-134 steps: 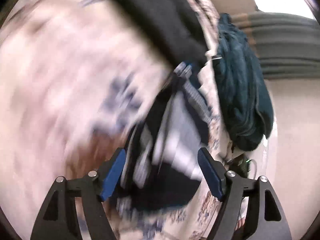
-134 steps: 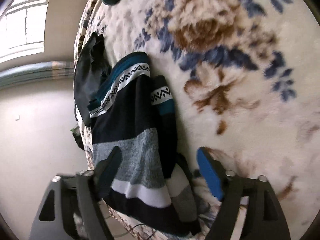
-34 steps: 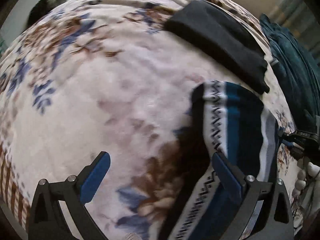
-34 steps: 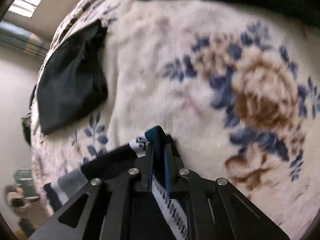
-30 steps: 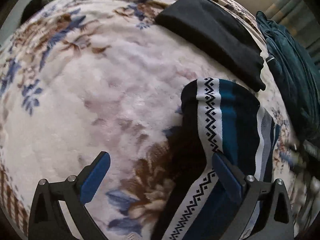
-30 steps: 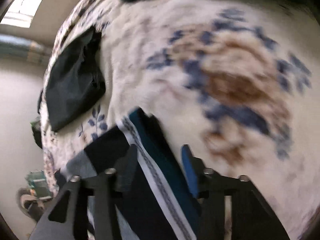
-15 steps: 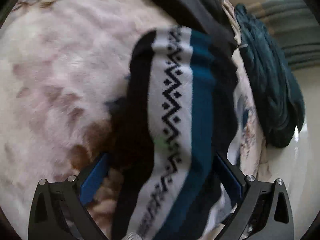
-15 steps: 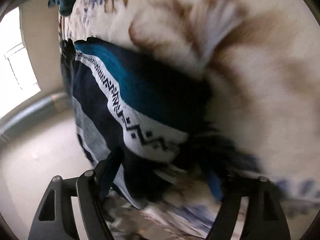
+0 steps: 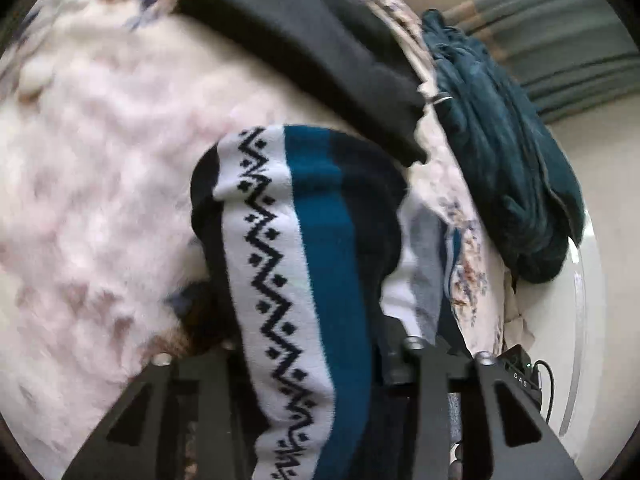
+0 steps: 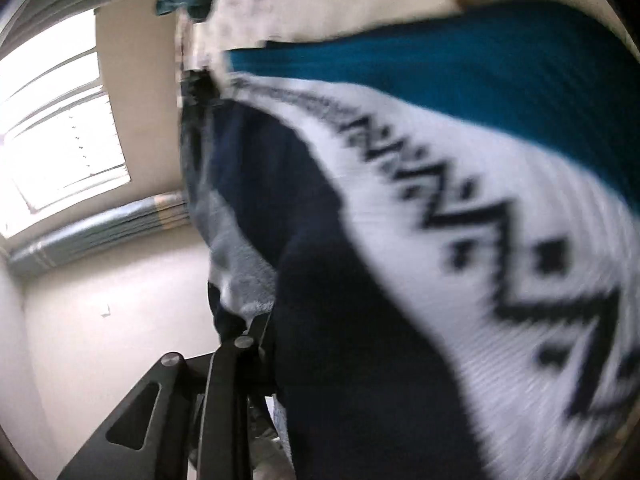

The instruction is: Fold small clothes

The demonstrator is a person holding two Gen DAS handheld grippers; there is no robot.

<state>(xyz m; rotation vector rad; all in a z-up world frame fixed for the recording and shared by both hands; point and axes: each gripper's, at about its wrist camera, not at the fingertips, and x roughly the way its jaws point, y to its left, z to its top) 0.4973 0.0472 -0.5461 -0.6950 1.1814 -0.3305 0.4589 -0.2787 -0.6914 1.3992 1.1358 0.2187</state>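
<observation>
Sweater: the striped knit sweater (image 9: pixel 316 248) runs from the centre to the bottom of the left view, its zigzag band and teal stripe uppermost; it fills the right half of the right view (image 10: pixel 440 240), blurred.
Left gripper: the left gripper (image 9: pixel 316 360) sits at the bottom centre, jaws narrow, closed over a thick bunch of the sweater.
Right gripper: the right gripper (image 10: pixel 256 328) is at the lower left of its view; one finger shows, pressed against the knit, the other is hidden behind cloth, so the jaw state cannot be told.
Blanket: the floral blanket (image 9: pixel 100 160) lies under it all.
Others: a black garment (image 9: pixel 312 48) lies flat at the upper centre; a teal pile (image 9: pixel 504 168) is bunched at the right.
Progress: the sweater looks doubled over, several layers showing, so likely mid-fold; squaring and setting it down remain, and the teal pile looks unfolded.
</observation>
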